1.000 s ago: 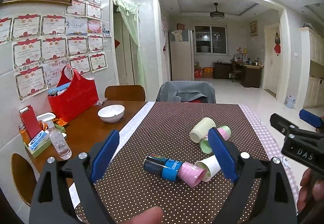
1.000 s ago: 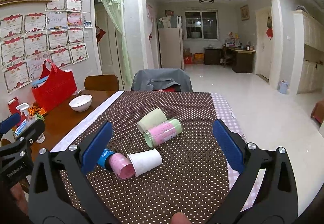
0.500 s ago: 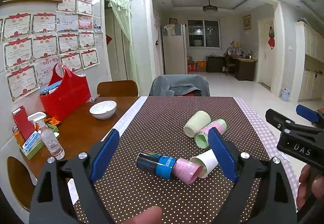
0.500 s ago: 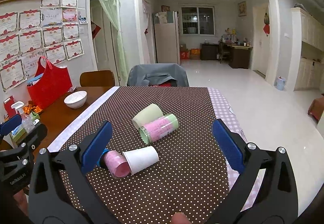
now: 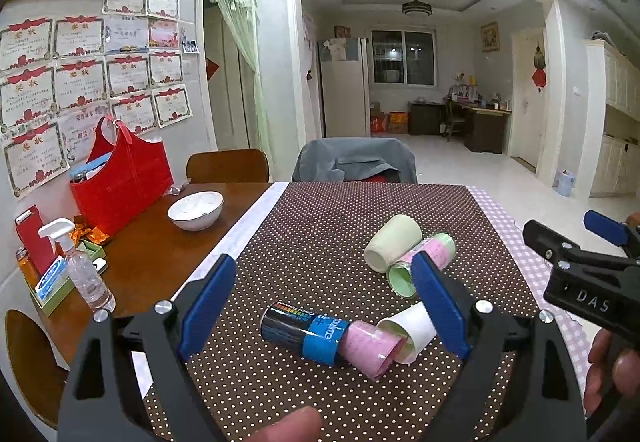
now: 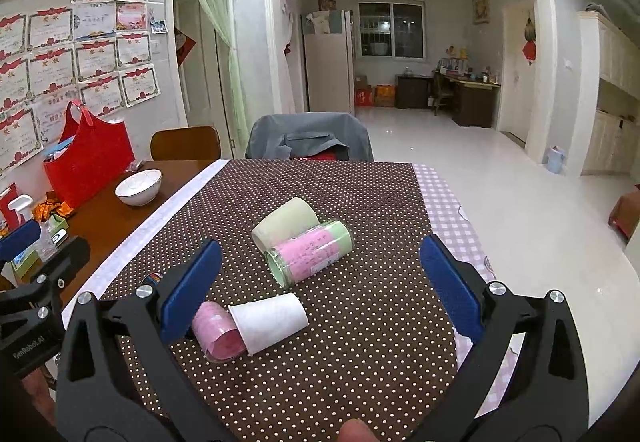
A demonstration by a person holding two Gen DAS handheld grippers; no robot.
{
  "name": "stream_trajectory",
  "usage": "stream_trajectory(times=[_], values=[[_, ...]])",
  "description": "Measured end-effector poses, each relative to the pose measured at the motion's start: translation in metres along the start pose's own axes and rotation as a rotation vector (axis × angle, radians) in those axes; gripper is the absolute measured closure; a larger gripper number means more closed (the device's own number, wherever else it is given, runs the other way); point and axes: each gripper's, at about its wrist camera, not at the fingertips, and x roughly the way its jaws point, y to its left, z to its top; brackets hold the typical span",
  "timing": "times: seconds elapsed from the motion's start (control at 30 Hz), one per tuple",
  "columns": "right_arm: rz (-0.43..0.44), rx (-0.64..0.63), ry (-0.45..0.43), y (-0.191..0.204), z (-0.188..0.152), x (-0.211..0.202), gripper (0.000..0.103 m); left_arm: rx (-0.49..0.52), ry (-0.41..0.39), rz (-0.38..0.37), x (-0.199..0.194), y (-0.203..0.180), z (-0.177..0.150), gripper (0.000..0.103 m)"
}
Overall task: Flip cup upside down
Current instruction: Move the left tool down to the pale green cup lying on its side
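Several cups lie on their sides on the brown dotted tablecloth [image 5: 320, 242]. A black and blue cup with a pink end [image 5: 320, 334] lies nearest, touching a white paper cup [image 5: 412, 326]. Farther back lie a pale green cup [image 5: 392, 242] and a pink-and-green cup [image 5: 432, 254], side by side. My left gripper [image 5: 322, 306] is open above the black cup. My right gripper [image 6: 320, 282] is open above the white paper cup [image 6: 268, 320], with the pink-and-green cup [image 6: 312, 252] and the pale green cup [image 6: 284, 222] beyond it.
On the bare wooden table to the left stand a white bowl [image 5: 195, 210], a red bag [image 5: 120, 182], a spray bottle [image 5: 80, 270] and a small green tray [image 5: 52, 290]. Chairs [image 5: 356, 160] stand at the far edge. The other gripper [image 5: 584, 274] shows at the right.
Both grippers have moved forward and slightly down toward the cups, which look larger and nearer. Both stay open. The cups have not moved.
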Motion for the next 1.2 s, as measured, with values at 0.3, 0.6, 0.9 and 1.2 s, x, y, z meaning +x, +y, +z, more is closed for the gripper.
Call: stream_trajectory(times=[0.3,0.6,0.9,1.2], values=[[0.009,-0.003,0.002,-0.002,0.000,0.003,0.006,0.010,0.004,-0.003,0.004,-0.001,-0.001,0.015],[0.007,0.018,0.057,-0.016,-0.002,0.045,0.006,0.100,0.083,-0.038,0.055,-0.021,0.008,0.015],[-0.022,0.042,0.129,-0.039,0.000,0.103,0.006,0.194,0.226,-0.093,0.153,-0.047,0.019,0.015],[-0.037,0.065,0.194,-0.052,-0.007,0.147,0.006,0.289,0.397,-0.207,0.250,-0.070,0.022,0.015]])
